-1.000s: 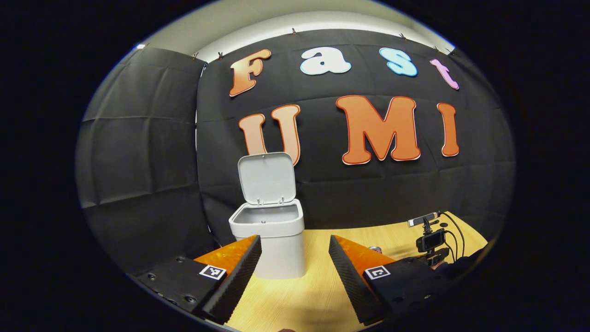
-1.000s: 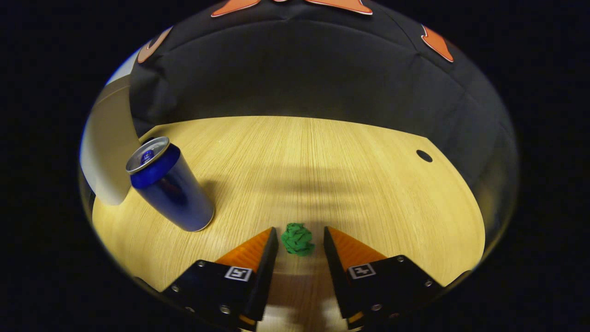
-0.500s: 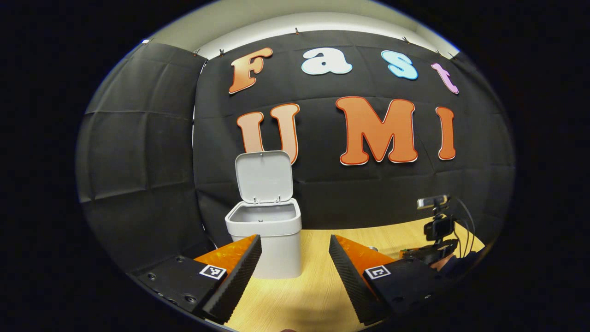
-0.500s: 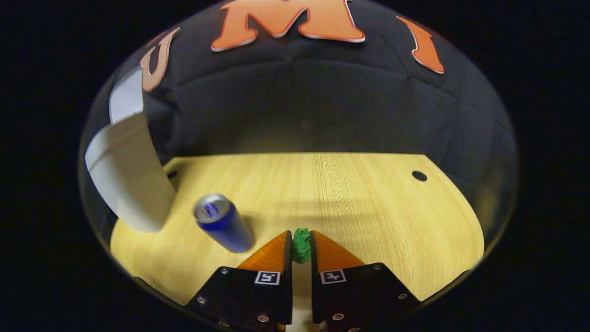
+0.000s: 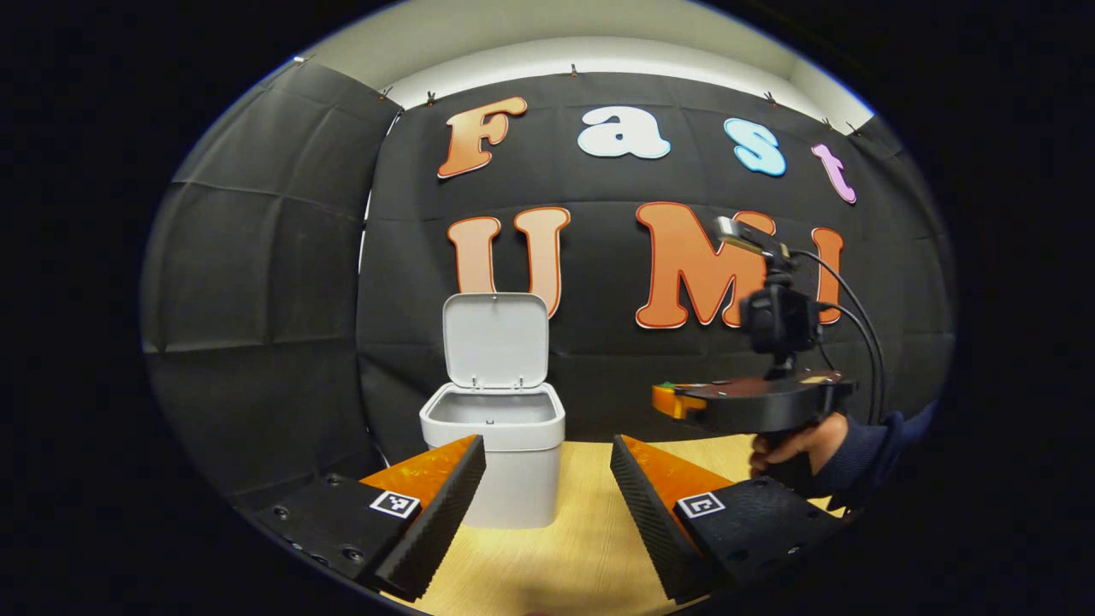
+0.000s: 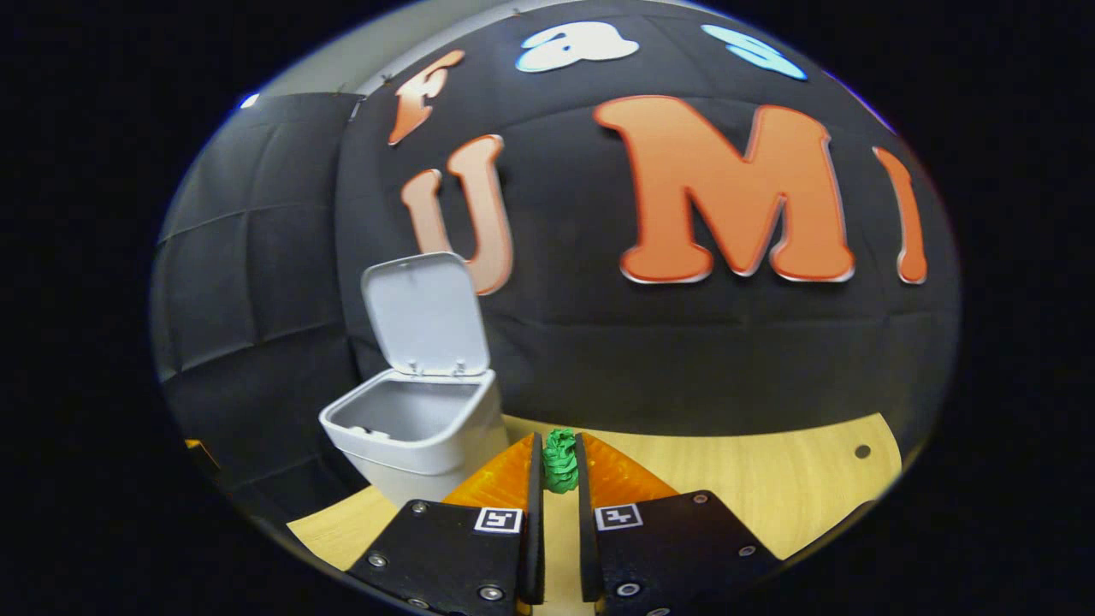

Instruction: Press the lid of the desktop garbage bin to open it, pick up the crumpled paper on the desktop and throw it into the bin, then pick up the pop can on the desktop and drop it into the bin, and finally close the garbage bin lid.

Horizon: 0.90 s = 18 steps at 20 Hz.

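A white desktop bin (image 5: 494, 445) stands on the wooden table with its lid (image 5: 495, 340) tipped up and open. My left gripper (image 5: 547, 469) hovers open just in front of it, nothing between the fingers. In the right gripper view the bin (image 6: 415, 432) sits left of centre, lid (image 6: 425, 313) raised. My right gripper (image 6: 559, 462) is shut on a green crumpled paper ball (image 6: 560, 459), held in the air to the right of the bin. The left gripper view shows that right gripper (image 5: 671, 399) lifted at the right, held by a hand (image 5: 791, 445).
The wooden table (image 6: 753, 488) runs to the black cloth wall, with a small round hole (image 6: 862, 451) near its right edge. A camera with cables (image 5: 778, 316) rides on top of the right gripper.
My right gripper shut on the green paper ball, then lifted it off the table and swung toward the bin; the blue can dropped out of its view. The left gripper barely moved.
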Motion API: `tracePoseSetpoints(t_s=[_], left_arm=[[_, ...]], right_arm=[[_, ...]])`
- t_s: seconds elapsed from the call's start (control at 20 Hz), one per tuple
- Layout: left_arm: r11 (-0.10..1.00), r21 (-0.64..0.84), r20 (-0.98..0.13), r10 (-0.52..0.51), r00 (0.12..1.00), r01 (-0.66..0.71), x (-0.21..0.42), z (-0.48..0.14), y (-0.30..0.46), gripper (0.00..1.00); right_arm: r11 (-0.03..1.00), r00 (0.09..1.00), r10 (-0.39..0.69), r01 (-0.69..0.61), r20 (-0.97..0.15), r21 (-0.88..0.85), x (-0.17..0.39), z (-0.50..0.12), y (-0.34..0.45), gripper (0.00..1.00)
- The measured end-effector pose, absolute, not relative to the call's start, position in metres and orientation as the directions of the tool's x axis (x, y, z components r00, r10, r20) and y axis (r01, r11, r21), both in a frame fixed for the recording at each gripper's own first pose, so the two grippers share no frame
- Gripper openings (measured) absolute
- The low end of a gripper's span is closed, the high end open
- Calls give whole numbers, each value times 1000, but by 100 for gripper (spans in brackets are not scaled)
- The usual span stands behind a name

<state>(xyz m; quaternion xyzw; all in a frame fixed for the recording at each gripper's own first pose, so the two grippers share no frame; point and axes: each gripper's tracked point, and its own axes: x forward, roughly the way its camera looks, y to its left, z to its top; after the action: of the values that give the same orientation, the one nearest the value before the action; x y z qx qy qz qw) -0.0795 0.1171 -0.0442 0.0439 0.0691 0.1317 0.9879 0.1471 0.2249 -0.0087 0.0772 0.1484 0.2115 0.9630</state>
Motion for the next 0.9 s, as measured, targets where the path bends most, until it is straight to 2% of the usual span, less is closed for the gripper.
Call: tracePoseSetpoints(t_s=[0.25,0.35,0.55,0.65,0.7,0.75,0.8,0.85,0.9], left_arm=[[939,95,-102,339,935,-330,-101,-40,166,93],[927,91,-102,372,923,-363,-109,-42,187,93],[902,83,-107,431,896,-424,-122,-47,224,93],[896,70,-119,444,888,-439,-125,-55,239,94],[896,63,-129,444,887,-440,-124,-58,242,93],[896,58,-139,443,885,-440,-123,-63,244,95],[898,56,-146,439,886,-436,-122,-66,245,95],[899,54,-150,437,887,-434,-120,-67,246,94],[902,53,-146,432,890,-429,-118,-65,246,95]], right_arm=[[861,835,508,-482,-210,165,186,27,349,16],[862,828,506,-479,-241,164,203,14,382,16],[878,813,478,-429,-334,213,224,-25,397,17],[881,817,471,-417,-333,224,231,-31,400,29],[884,827,465,-412,-316,222,232,-27,400,40],[889,839,455,-407,-299,209,236,-23,400,45],[895,847,445,-404,-292,192,239,-21,399,54],[895,848,444,-407,-289,180,237,-22,397,59],[894,846,447,-414,-292,170,234,-22,396,68]])
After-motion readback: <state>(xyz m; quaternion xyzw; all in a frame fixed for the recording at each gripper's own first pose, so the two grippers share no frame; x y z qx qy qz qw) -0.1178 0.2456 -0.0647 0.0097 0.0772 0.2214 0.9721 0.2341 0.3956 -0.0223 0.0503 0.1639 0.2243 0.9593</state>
